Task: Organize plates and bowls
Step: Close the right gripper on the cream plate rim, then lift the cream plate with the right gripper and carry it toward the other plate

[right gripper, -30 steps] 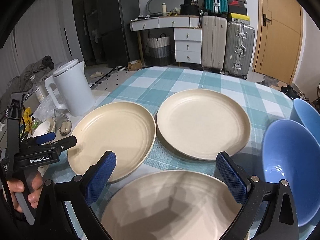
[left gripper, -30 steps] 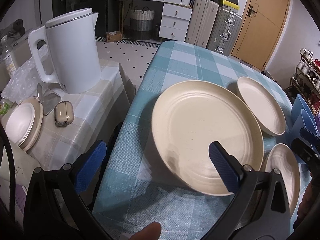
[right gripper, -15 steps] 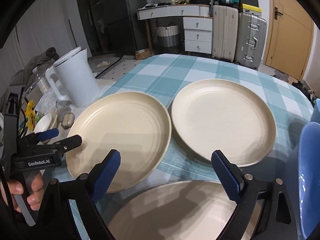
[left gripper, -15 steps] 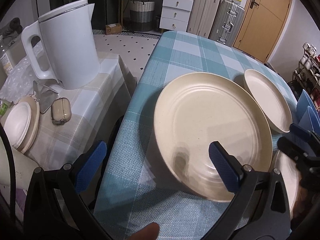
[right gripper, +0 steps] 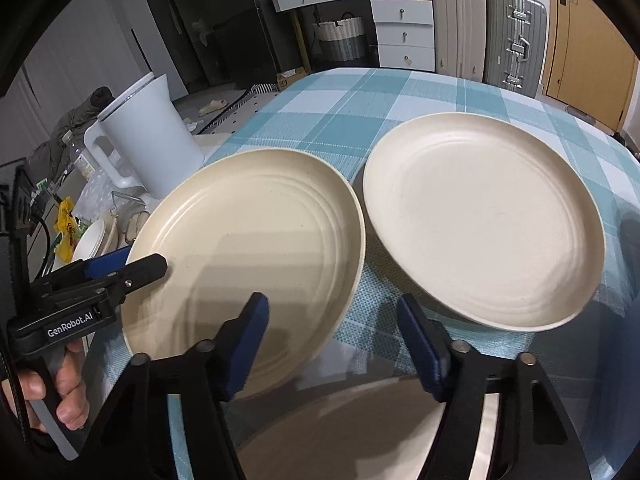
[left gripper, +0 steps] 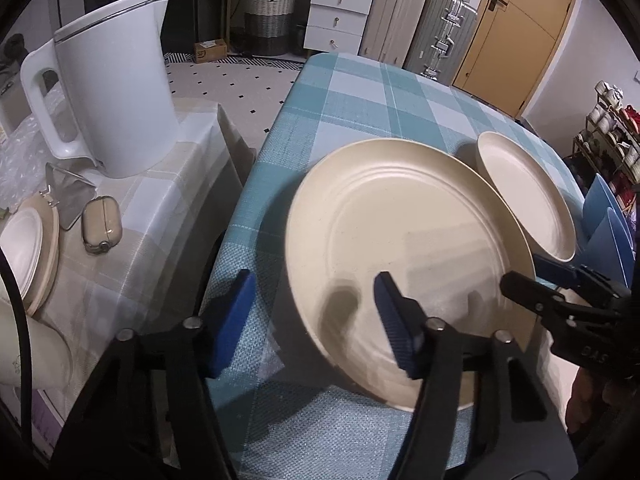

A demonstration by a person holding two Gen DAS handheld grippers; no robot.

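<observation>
Left gripper astride cream plate rim, table edge alongside.

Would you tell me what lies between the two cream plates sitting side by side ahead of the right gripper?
Only a narrow strip of bare checked tablecloth separates the left plate from the right plate; the right wrist view shows it.

1. third cream plate, under the right gripper, is cut off by the bottom edge and half hidden by the gripper's black frame.
2. blue bowls, right of the left gripper, run behind the lens edge.
3. whether either gripper's pads touch a plate cannot be told.
</observation>
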